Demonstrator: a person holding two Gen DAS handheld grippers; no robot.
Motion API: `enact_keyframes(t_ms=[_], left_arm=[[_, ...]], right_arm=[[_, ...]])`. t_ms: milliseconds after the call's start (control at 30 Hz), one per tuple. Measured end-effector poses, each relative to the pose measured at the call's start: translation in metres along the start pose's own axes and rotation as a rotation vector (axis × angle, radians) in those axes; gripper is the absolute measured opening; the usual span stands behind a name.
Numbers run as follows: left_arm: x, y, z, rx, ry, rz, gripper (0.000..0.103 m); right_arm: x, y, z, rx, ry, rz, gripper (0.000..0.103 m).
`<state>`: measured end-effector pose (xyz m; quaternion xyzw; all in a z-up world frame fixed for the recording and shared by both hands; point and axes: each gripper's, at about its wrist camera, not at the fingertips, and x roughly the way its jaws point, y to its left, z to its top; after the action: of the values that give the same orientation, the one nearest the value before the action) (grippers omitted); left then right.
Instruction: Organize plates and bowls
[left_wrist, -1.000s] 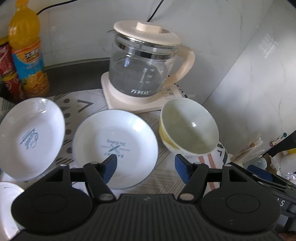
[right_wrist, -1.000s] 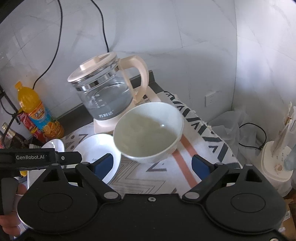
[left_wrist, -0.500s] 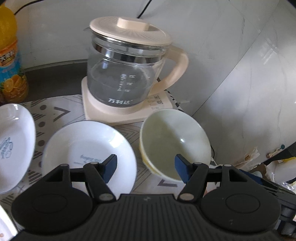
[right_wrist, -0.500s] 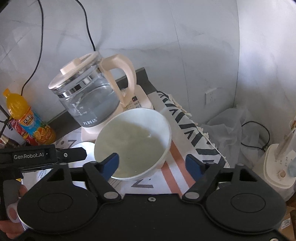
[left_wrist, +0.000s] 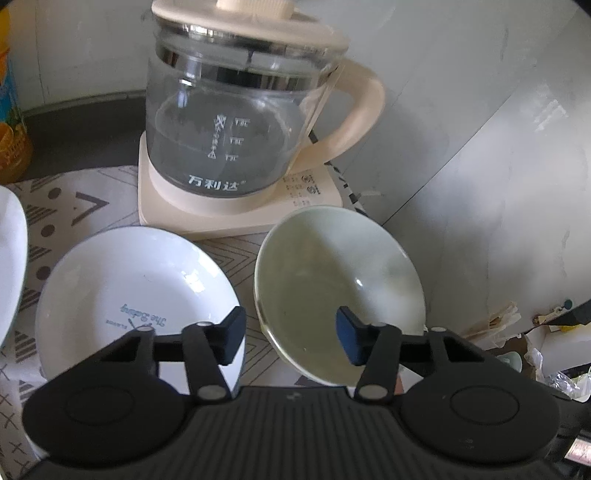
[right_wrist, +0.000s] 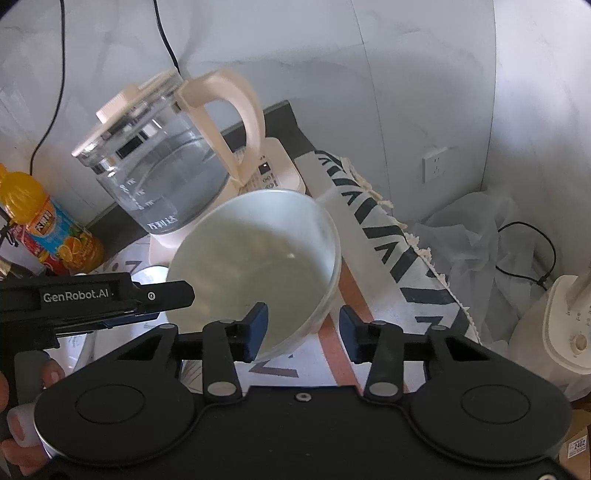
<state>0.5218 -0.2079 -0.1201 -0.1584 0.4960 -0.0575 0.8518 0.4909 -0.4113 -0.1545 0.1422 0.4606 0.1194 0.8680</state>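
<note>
Centrally, a pale green bowl (left_wrist: 340, 291) sits on the patterned cloth (left_wrist: 85, 203) of the worktop, just before the glass kettle (left_wrist: 236, 122). Both grippers straddle its near rim while closing, pads not yet pressing: left gripper (left_wrist: 291, 338) over its left edge, right gripper (right_wrist: 303, 328) over its right edge. 1 white plate (left_wrist: 125, 288) lies just left of the bowl.
</note>
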Motion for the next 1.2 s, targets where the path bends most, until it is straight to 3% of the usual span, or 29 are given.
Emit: enact_keyframes(t_ms=[200, 533, 1200], left_arm=[[0.016, 0.006, 0.002, -0.029, 0.03, 0.02, 0.032], [0.037, 0.012, 0.006, -0.046, 0.038, 0.046, 0.01], [-0.012, 0.001, -0.003, 0.032, 0.007, -0.018, 0.009]], right_arm=[[0.022, -0.004, 0.003, 0.01, 0.047, 0.003, 0.03], [0.039, -0.003, 0.005, 0.01, 0.073, -0.033, 0.025], [-0.039, 0.016, -0.013, 0.041, -0.084, -0.043, 0.022]])
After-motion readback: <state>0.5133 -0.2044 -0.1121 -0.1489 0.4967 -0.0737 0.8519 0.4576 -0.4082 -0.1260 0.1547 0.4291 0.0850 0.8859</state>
